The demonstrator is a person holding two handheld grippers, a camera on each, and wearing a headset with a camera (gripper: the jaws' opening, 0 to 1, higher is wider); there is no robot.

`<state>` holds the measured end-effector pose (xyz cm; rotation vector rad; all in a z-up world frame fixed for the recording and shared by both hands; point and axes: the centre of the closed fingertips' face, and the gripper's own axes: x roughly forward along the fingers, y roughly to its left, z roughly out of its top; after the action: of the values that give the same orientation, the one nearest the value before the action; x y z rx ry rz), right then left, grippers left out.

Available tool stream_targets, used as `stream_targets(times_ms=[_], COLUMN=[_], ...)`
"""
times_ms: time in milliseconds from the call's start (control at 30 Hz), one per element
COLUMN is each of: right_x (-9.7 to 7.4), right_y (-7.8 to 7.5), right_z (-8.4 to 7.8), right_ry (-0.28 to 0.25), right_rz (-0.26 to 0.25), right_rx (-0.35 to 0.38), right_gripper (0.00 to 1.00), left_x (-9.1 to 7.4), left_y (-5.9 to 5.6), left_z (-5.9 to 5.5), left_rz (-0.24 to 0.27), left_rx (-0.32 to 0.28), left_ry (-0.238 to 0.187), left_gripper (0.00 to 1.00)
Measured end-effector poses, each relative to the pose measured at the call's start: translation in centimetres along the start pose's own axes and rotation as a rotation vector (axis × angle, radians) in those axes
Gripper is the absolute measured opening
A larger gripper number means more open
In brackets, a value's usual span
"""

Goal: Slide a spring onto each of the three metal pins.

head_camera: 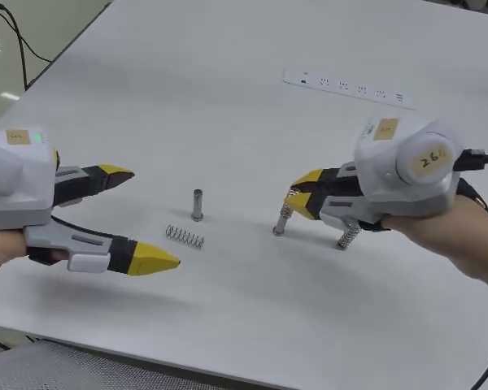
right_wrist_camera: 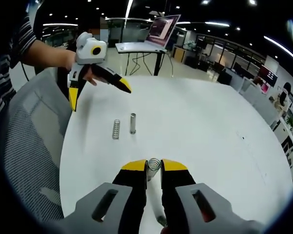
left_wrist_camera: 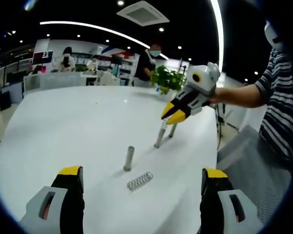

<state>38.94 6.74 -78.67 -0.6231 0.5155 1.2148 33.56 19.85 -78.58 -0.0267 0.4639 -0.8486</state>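
Observation:
A bare metal pin point(head_camera: 197, 205) point(left_wrist_camera: 129, 158) point(right_wrist_camera: 133, 123) stands upright on the white table, with a loose spring point(head_camera: 184, 236) point(left_wrist_camera: 139, 180) point(right_wrist_camera: 115, 129) lying beside it. My left gripper point(head_camera: 138, 218) point(left_wrist_camera: 141, 173) is open, its yellow tips spread wide just short of that pin and spring. My right gripper point(head_camera: 298, 200) point(right_wrist_camera: 154, 169) is shut on a spring point(right_wrist_camera: 154, 163) that sits on the top of a second pin point(head_camera: 281, 221) point(left_wrist_camera: 160, 135). A third pin point(head_camera: 348, 236) point(left_wrist_camera: 173, 129) under the right gripper carries a spring.
A white power strip point(head_camera: 346, 87) lies at the far side of the table point(head_camera: 228, 97). A black cable point(head_camera: 20, 49) runs off the far left corner. A grey mesh chair point(head_camera: 57, 370) stands at the near edge. A person stands in the background beyond the table point(left_wrist_camera: 154, 58).

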Motion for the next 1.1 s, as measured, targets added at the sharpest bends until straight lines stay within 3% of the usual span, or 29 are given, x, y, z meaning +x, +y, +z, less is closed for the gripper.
stream_targets(times_ms=[500,867,1033,1100], right_x=[2.0,2.1,2.1,1.9], right_y=[0.3,0.4,0.6,0.7], right_z=[-2.7,-2.6,-2.5,-2.4], right_ry=[0.051,0.046,0.035,0.018], right_rz=[0.014,0.013,-0.004,-0.008], right_rx=[-0.004,-0.023,-0.038,-0.006], right_gripper=[0.07,0.08,0.13,0.14], left_x=[0.0,0.0,0.0,-0.1], left_y=[0.0,0.1,-0.1,0.0], left_z=[0.2,0.6,0.7,0.8], left_rz=[0.002,0.006,0.002,0.006], left_rx=[-0.005,-0.02,-0.015,-0.019], left_ry=[-0.006,-0.011,-0.015,-0.019], left_gripper=[0.98,0.97,0.97,0.97])
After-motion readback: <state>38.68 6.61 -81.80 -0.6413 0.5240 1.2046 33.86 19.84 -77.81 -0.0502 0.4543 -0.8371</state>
